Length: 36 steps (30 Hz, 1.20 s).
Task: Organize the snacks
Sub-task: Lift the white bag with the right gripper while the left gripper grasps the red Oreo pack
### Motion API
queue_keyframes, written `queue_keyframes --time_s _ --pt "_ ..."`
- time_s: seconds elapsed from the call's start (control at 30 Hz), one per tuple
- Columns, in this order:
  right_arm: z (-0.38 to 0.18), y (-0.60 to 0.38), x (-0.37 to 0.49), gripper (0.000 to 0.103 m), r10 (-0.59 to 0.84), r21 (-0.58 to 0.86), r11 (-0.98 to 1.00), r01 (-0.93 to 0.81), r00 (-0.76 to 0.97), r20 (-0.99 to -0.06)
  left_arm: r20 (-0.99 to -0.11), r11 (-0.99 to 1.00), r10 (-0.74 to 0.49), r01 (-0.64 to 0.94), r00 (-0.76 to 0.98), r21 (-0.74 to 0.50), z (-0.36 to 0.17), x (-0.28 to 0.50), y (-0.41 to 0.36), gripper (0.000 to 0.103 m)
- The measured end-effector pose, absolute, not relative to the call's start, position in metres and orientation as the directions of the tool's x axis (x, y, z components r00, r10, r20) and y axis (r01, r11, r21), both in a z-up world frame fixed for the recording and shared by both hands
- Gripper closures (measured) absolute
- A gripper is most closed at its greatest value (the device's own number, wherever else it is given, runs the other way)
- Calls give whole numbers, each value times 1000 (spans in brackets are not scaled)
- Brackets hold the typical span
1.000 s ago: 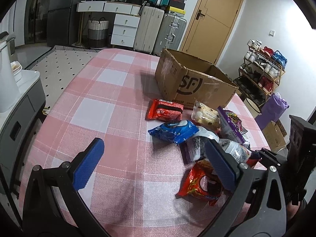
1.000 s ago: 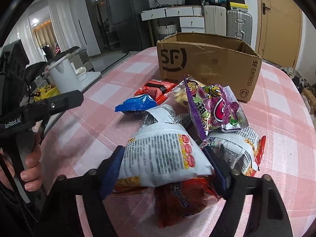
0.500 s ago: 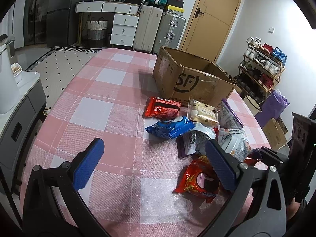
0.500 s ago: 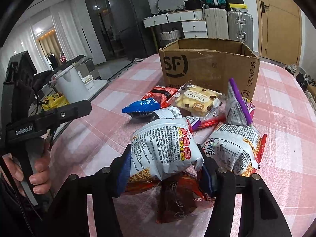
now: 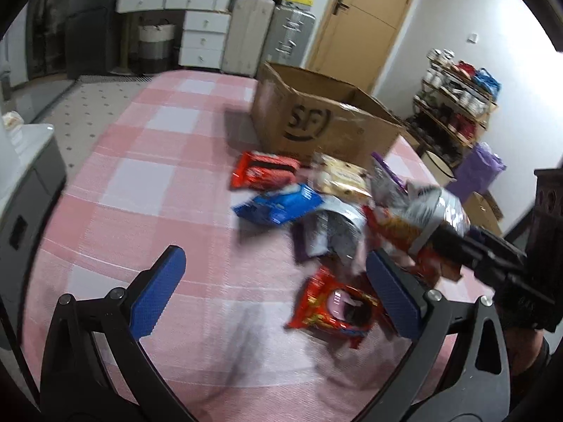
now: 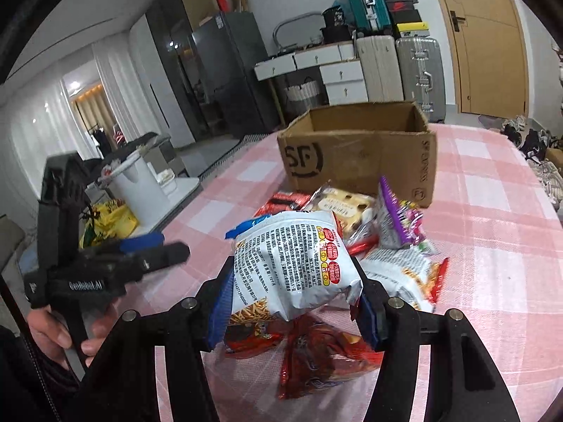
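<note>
CHANGE: right tongs clamping white chip bag, now lifted off table | left tongs wide, empty | NEXT: likely carry to cardboard box.

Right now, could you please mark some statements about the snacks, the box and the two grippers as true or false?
1. The right gripper holds a white snack bag. True.
2. The left gripper is closed on the blue packet. False: it is open and holds nothing; the packet lies on the table.
3. The cardboard box is open at the top. True.
4. The red packet lies inside the box. False: it lies on the checked tablecloth in front of it.
</note>
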State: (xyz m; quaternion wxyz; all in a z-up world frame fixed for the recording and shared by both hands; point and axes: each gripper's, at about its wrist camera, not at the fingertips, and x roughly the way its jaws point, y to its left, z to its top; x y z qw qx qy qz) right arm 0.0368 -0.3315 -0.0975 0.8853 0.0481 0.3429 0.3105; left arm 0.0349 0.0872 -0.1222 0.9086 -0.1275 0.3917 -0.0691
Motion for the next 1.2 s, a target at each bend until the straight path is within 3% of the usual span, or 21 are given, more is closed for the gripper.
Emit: queue_keyframes --time_s 0.27,1.2 --pt "-85 -357 26 43 572 299 816 -495 614 -544 -716 941 -321 125 620 -313 -133 38 56 1" --pt "-101 -406 6 43 555 347 832 -434 651 -518 -837 982 -175 156 519 -108 -176 46 4 3"
